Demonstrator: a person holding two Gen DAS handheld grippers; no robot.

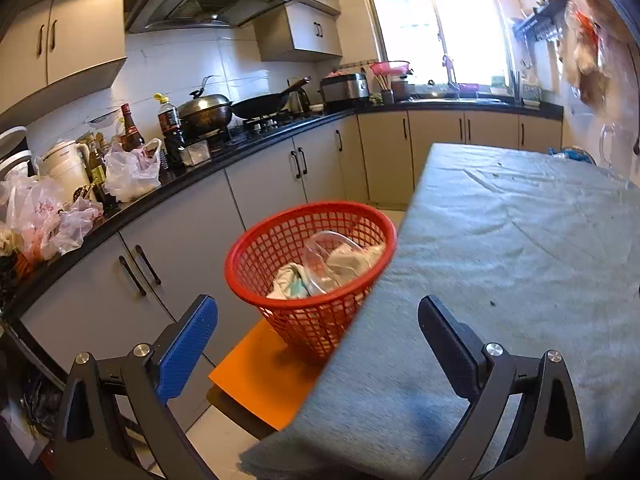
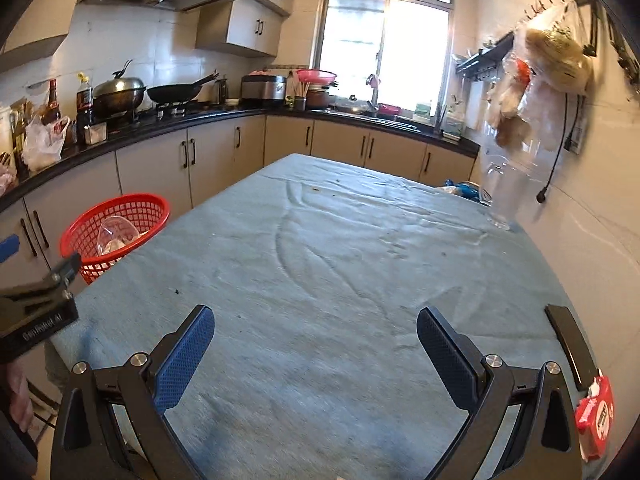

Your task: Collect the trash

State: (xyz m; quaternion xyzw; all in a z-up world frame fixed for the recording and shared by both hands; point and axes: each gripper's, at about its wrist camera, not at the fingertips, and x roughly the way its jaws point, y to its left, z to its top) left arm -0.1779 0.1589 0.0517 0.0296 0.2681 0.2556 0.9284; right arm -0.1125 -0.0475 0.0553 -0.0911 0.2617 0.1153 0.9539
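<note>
A red mesh basket [image 1: 372, 224] stands on an orange stool [image 1: 260, 380] beside the table's left edge. It holds a clear plastic container [image 1: 326, 258] and crumpled white wrappers [image 1: 286, 282]. The basket also shows in the right wrist view [image 2: 152, 210]. My left gripper [image 1: 318, 334] is open and empty, straddling the table's left edge near the basket. My right gripper [image 2: 316, 346] is open and empty over the table's near end. The left gripper shows at the left of the right wrist view [image 2: 40, 304].
The table is covered with a blue-grey cloth [image 2: 340, 260]. A clear glass jug [image 2: 502, 196] stands at its far right, a red pack [image 2: 596, 416] and a dark remote-like bar [image 2: 568, 344] at its near right. A cluttered black counter [image 1: 192, 164] runs along the left.
</note>
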